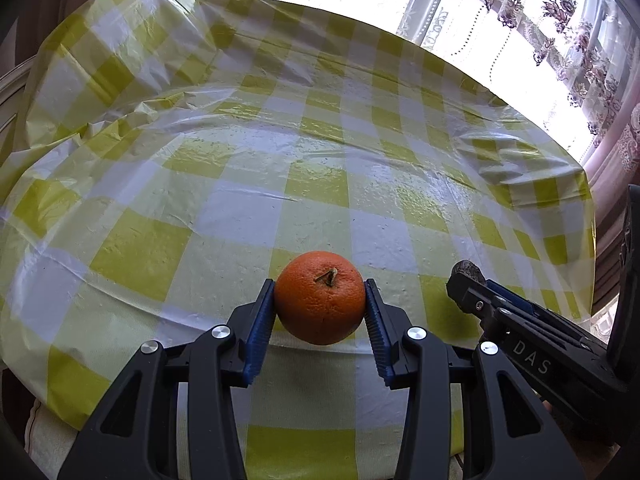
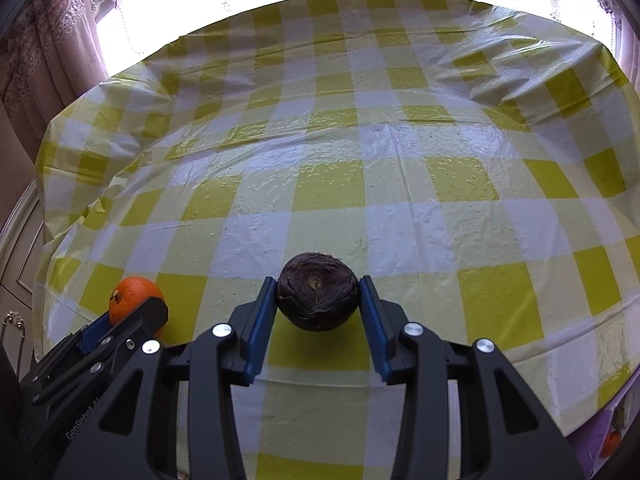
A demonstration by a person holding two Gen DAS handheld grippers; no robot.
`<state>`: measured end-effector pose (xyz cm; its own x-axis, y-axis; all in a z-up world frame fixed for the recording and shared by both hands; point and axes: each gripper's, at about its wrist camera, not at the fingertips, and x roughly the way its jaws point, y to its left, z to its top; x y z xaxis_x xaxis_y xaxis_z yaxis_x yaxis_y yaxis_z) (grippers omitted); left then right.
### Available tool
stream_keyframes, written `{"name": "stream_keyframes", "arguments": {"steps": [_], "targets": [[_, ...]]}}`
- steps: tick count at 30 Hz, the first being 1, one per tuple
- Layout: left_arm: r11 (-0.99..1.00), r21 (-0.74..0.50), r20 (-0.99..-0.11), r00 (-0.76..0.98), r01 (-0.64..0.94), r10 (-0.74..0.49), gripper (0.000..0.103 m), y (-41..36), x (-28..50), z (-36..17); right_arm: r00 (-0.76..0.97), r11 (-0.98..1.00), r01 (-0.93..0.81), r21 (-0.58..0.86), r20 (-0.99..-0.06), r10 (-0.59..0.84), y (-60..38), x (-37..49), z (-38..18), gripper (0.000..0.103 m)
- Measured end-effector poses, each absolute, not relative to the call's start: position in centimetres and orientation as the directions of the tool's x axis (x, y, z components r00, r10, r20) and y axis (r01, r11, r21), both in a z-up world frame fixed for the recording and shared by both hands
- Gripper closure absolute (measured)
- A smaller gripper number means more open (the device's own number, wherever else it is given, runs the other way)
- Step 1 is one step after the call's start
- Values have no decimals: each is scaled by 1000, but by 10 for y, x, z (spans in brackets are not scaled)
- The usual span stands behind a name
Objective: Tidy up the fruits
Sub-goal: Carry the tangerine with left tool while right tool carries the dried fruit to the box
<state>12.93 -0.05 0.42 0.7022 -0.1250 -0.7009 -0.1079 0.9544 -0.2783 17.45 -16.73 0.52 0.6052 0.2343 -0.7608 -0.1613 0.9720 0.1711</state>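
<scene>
My left gripper (image 1: pixel 320 304) is shut on an orange (image 1: pixel 320 300), its blue pads pressing both sides, just above the checked tablecloth (image 1: pixel 280 160). My right gripper (image 2: pixel 319 298) is shut on a dark purple wrinkled fruit (image 2: pixel 318 292), also just above the cloth. In the left wrist view the right gripper (image 1: pixel 472 284) shows at the right with the dark fruit (image 1: pixel 470 270) peeking out. In the right wrist view the left gripper (image 2: pixel 132 312) shows at the lower left with the orange (image 2: pixel 132 296).
A round table under a yellow-and-white checked plastic cloth (image 2: pixel 360 140) fills both views. Bright windows with flowered lace curtains (image 1: pixel 560 32) stand behind it. The cloth is wrinkled at the far edges. A cabinet door (image 2: pixel 16 260) is at the left.
</scene>
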Motion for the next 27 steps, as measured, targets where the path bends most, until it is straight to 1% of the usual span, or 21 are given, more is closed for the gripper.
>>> {"name": "stream_keyframes", "arguments": {"steps": [18, 27], "targets": [[971, -235, -694, 705, -34, -144, 62, -37, 91, 22, 622, 977, -154, 148, -754, 213, -200, 118, 16, 61], [978, -206, -693, 701, 33, -170, 62, -69, 76, 27, 632, 981, -127, 145, -751, 193, -229, 92, 19, 61]]}}
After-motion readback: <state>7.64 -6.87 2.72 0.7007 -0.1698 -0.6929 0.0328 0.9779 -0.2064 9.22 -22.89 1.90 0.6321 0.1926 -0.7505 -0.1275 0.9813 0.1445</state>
